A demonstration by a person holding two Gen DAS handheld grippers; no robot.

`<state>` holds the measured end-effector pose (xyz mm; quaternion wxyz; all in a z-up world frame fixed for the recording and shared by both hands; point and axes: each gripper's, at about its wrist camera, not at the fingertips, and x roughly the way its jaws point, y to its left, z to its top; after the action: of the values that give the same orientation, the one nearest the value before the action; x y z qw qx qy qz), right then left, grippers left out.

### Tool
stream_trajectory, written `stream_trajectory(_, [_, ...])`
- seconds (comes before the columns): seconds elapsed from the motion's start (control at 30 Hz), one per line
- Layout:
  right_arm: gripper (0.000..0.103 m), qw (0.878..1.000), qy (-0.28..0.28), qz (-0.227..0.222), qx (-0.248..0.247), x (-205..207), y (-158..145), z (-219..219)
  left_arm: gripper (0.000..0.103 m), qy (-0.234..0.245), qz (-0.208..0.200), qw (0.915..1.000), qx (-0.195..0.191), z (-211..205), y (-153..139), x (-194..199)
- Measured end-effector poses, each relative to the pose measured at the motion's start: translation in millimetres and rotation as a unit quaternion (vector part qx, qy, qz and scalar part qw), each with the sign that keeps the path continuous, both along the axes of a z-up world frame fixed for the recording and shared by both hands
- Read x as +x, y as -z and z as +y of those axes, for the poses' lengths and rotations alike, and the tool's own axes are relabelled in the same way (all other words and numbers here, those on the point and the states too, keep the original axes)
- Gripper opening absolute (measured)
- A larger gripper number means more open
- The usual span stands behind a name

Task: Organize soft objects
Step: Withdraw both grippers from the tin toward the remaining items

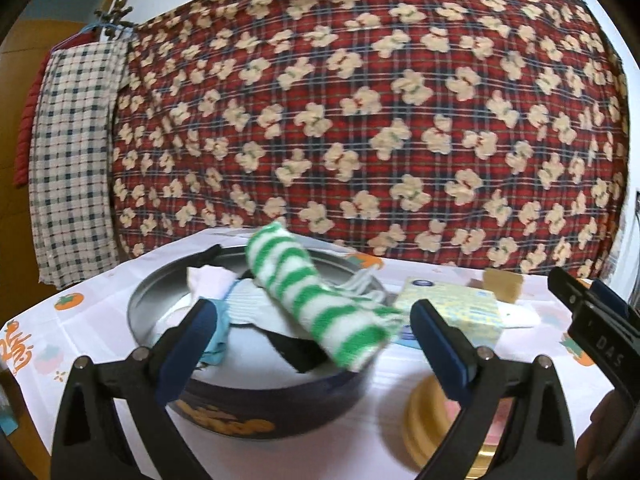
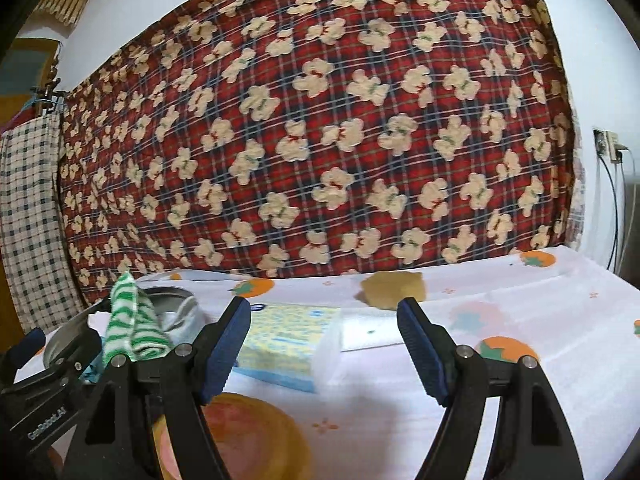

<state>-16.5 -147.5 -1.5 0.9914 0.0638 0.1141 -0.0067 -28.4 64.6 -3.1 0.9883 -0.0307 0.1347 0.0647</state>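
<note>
Round tin [image 1: 168,292], dark outside with a bare metal inner wall, sits on the desk [image 2: 520,320] and already carries a heap of soft things: a green-and-white striped knit cloth [image 1: 320,304], rolled, lying across the rim with one end hanging over the near edge; pale white and pink fabric [image 1: 208,280] beneath it. Left tool [image 1: 316,344] stands wide, empty, its blue ribbed pads to either side of the tin's near rim. Right tool [image 2: 324,348] likewise wide and empty, aimed at the yellow-and-blue sponge [image 2: 288,340], a soft block lying flat just beside the tin; a tan sponge-like piece [image 2: 394,286] lies farther back, well apart. Risks, as I judge them: the striped roll is perched and could slide out if the tin is nudged; a pinch on the sponge may compress and skid it on the smooth printed cover. A yellow lid [image 2: 248,436], rigid, lies near the right tool and could be bumped.
</note>
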Motion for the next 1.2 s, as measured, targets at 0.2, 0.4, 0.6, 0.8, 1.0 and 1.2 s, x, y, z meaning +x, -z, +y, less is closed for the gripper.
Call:
stream_trajectory(0.2, [0.077,0.999,0.034,0.006,-0.002,-1.4,0.1,-32.3,0.098,0.033,-0.001,0.9994,0.007,-27.2,-0.5,-2.0])
stream_trajectory(0.4, [0.077,0.997,0.077,0.016,-0.017,3.2,0.9,-72.5,0.093,0.082,-0.003,0.9964,0.018,-66.3,-1.7,0.2])
stream_trajectory(0.6, [0.077,0.993,0.108,0.025,-0.031,11.1,1.5,-107.7,0.085,0.153,0.013,0.9876,0.032,-122.4,-0.1,6.6])
stream_trajectory(0.8, [0.077,0.991,0.121,0.033,-0.036,20.1,3.3,-137.9,0.085,0.202,0.038,0.9753,0.081,-181.7,2.7,23.3])
stream_trajectory(1.0, [0.077,0.988,0.142,0.05,-0.011,28.8,5.5,-171.5,0.085,0.241,0.11,0.9543,0.138,-238.6,12.3,66.8])
stream_trajectory(1.2, [0.078,0.988,0.148,0.05,0.019,27.6,2.6,-188.2,0.062,0.257,0.214,0.9343,0.124,-261.7,27.3,123.1])
